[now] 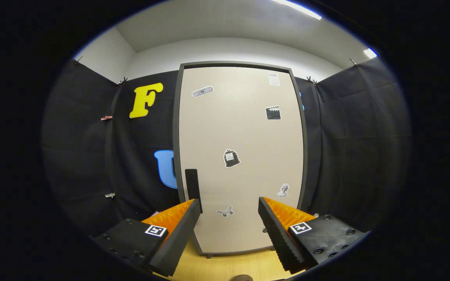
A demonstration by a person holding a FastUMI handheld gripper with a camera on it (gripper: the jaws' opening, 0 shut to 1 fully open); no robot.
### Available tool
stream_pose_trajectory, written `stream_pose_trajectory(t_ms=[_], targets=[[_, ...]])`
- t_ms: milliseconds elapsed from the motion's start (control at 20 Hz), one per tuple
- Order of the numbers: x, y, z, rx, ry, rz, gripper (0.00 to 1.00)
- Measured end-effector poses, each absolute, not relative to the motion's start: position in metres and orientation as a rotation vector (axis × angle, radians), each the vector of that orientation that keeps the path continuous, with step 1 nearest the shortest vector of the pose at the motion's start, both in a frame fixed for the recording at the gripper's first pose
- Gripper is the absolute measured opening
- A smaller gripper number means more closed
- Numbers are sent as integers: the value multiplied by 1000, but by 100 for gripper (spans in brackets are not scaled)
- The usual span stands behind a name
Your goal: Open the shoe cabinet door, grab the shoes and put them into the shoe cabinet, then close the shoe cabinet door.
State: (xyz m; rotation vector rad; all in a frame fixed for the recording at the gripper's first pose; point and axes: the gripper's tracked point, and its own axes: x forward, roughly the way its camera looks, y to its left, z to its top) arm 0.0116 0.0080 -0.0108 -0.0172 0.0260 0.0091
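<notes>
Nearest the lens, the tool (229, 230) stood with its two ribbed black-and-orange fingers (178, 234) spread wide and nothing between them, a posture that suited an approach rather than a grasp. Just below the fingertips ran a strip of pale wooden floor (225, 265), where a small dark rounded shape (242, 278) showed at the very bottom, too little of it in sight to name.

Beyond the fingers rose the shoe cabinet door (240, 156), a tall cream panel in a dark grey frame, lying flush and shut and dotted with small stickers. Its black handle (193, 187), a short upright bar, sat near the door's left side and just above the left fingertip. That placement likely explained the aim of the tool: the open fingers were lined up low on the door, with the left one already close under the bar, so that a short move up and left would probably let them close around it and pull.

By this evidence the task was judged to be at its first step, the door not yet opened and the shoes not yet fetched.

Black cloth walls (350, 148) enclosed the cabinet on both sides, under a white ceiling with strip lights (299, 8)
</notes>
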Motion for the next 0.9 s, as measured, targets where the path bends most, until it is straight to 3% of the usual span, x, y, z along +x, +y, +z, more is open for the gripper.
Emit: stream_pose_trajectory(t_ms=[900], targets=[[123, 82, -58, 4, 87, 70, 98]])
